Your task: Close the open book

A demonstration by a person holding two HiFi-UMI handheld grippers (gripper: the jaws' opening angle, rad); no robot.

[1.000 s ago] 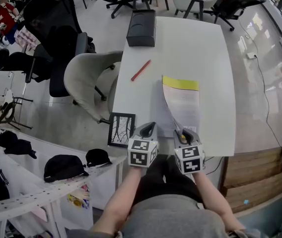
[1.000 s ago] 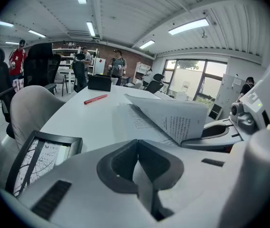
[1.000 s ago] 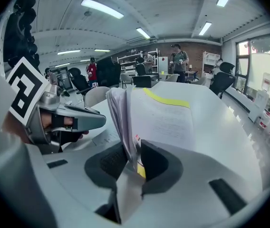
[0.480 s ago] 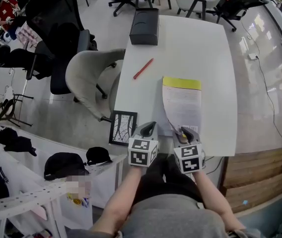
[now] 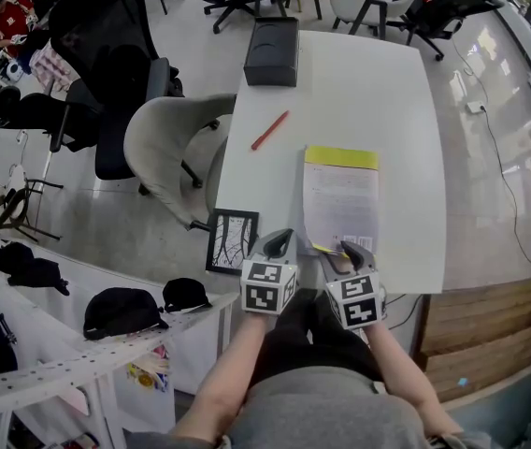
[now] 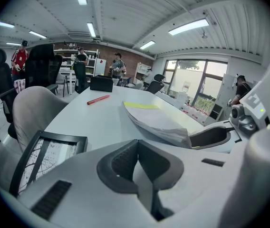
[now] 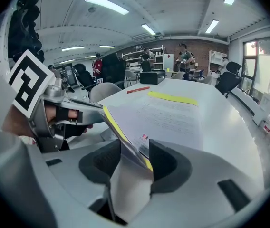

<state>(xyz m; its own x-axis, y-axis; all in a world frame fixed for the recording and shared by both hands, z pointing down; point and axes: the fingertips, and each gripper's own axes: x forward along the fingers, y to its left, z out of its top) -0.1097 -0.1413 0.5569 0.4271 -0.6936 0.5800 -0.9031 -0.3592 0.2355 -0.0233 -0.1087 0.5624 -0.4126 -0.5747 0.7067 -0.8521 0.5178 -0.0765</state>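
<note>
A long white table runs away from the person, with a pale grey chair tucked against its left side. The book lies on the table's near right part, white cover up, with a yellow strip along its far end. A second ago its top leaf arched high; now it has dropped almost flat, and only the near corner is lifted. A black box sits at the table's far left end, and a framed picture lies at the near left corner. The right gripper is at the book's near edge; its jaws have just been opening and stand wide, the lifted corner loose between them. The left gripper is just beside it, jaws closed together on nothing, unmoved. A red pen lies left of the book.
</note>
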